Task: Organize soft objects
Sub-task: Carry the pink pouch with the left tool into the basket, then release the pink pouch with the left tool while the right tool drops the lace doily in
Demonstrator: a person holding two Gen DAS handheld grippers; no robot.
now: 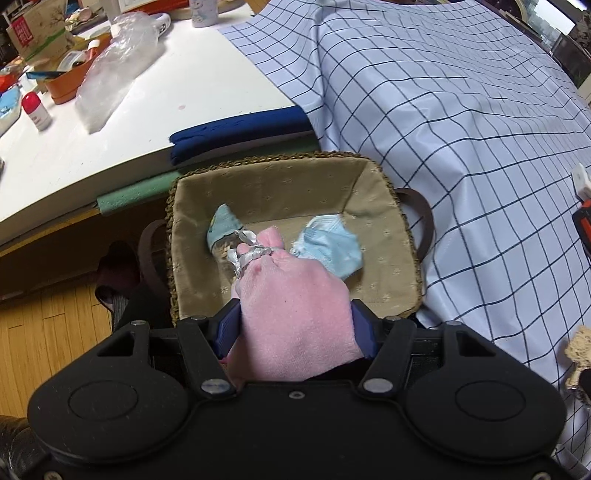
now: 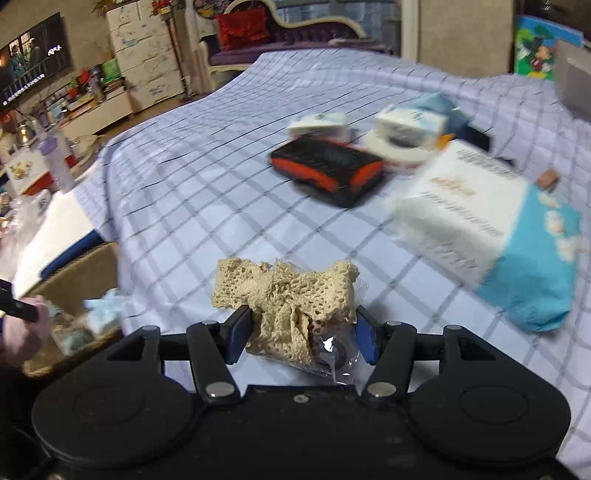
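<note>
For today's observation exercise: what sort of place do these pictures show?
Most likely a lived-in home room: a checked cloth covers the table, a sofa with a red cushion stands behind, and a television plays beside cluttered shelves.

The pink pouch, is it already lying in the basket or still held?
Still held. The left gripper is shut on the pink pouch, blue pads pressing both sides, above the basket, where a blue face mask already lies.
</note>
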